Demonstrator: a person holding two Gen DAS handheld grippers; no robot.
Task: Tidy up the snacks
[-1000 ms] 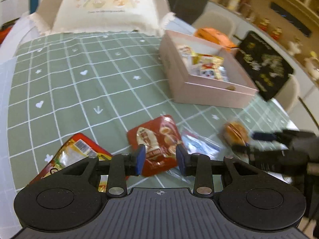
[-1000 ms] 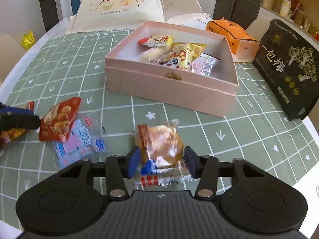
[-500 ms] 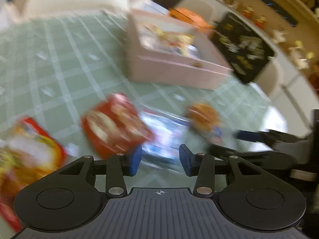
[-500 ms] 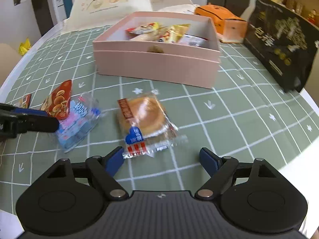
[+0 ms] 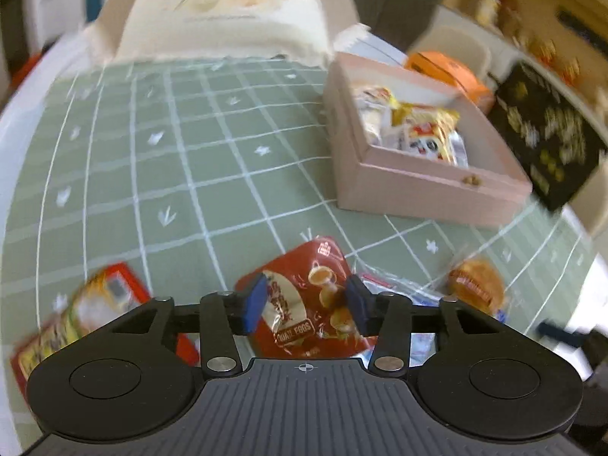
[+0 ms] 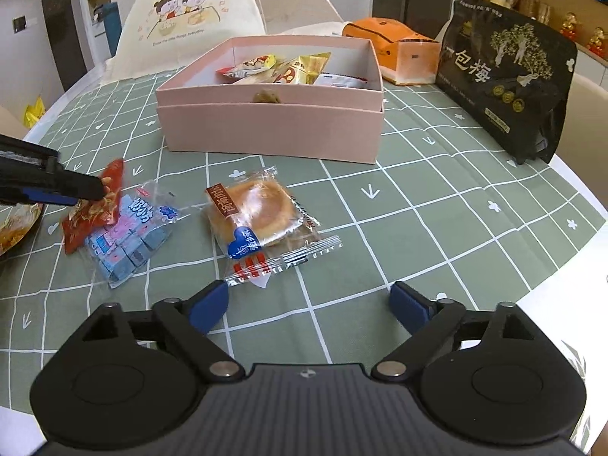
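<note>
L gripper [image 5: 306, 306] sits low over the red snack packet [image 5: 309, 300], fingers a moderate gap apart w/ one on each side of the packet; from the R wrist view the L fingertips [image 6: 91, 190] are right at the packet's top edge, but can't tell if they actually pinch it. Red packet lies partly on top of a clear bag of blue candies [image 6: 129, 235]. Just R of that bag, apart from it, a wrapped round cake [image 6: 258, 220] lies flat on the green checked tablecloth [image 6: 437, 220]. R gripper [image 6: 309, 304] is spread wide, empty, fingers near the cake's wrapper end but not touching it. Behind the cake, a pink box [image 6: 273, 133] stands open w/ several packets inside. Another red-yellow packet [image 5: 87, 319] lies at far L by the L gripper, blurred. Behind box: orange bag [image 6: 395, 49] and, to its R, a black bag w/ gold print [image 6: 509, 76], upright. White mesh food cover w/ cartoon kids [image 6: 190, 22] at back L.
</note>
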